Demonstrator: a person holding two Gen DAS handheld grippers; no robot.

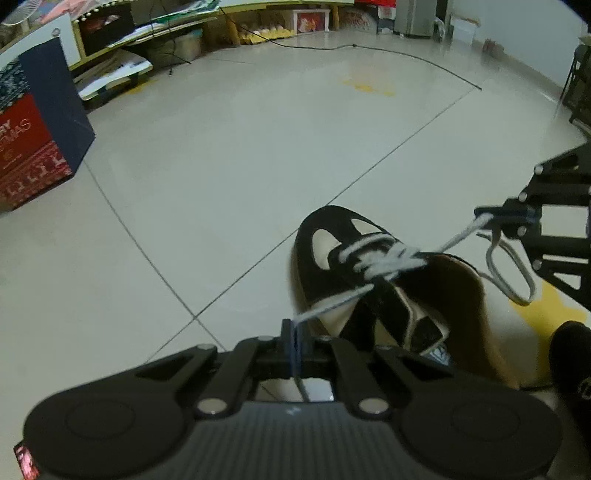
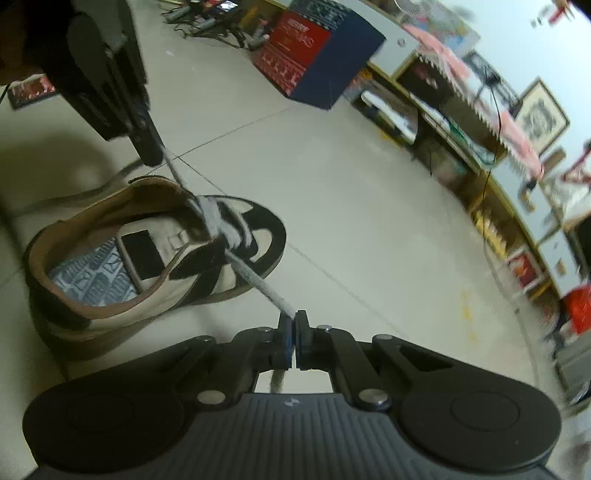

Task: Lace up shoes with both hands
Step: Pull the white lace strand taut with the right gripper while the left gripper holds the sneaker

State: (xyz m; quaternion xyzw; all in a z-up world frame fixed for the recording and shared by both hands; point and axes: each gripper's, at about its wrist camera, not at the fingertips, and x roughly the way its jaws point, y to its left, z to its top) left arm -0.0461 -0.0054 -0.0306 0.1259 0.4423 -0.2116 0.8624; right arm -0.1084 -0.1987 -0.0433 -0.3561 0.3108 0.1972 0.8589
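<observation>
A black and cream shoe (image 1: 332, 258) with white laces stands on the tiled floor; it also shows in the right wrist view (image 2: 147, 258). My left gripper (image 1: 294, 332) is shut on one lace end (image 1: 332, 304), which runs taut from the eyelets. My right gripper (image 2: 294, 325) is shut on the other lace end (image 2: 258, 280), also taut. In the left wrist view the right gripper (image 1: 491, 214) sits to the shoe's right, with a slack lace loop (image 1: 513, 273) hanging under it. In the right wrist view the left gripper (image 2: 147, 147) is beyond the shoe.
A red and navy Christmas box (image 1: 33, 144) stands on the floor at the left. Low shelves with clutter (image 1: 166, 33) line the far wall. A black cable (image 1: 406, 55) lies across the floor. A black-socked foot (image 1: 570, 354) is beside the shoe.
</observation>
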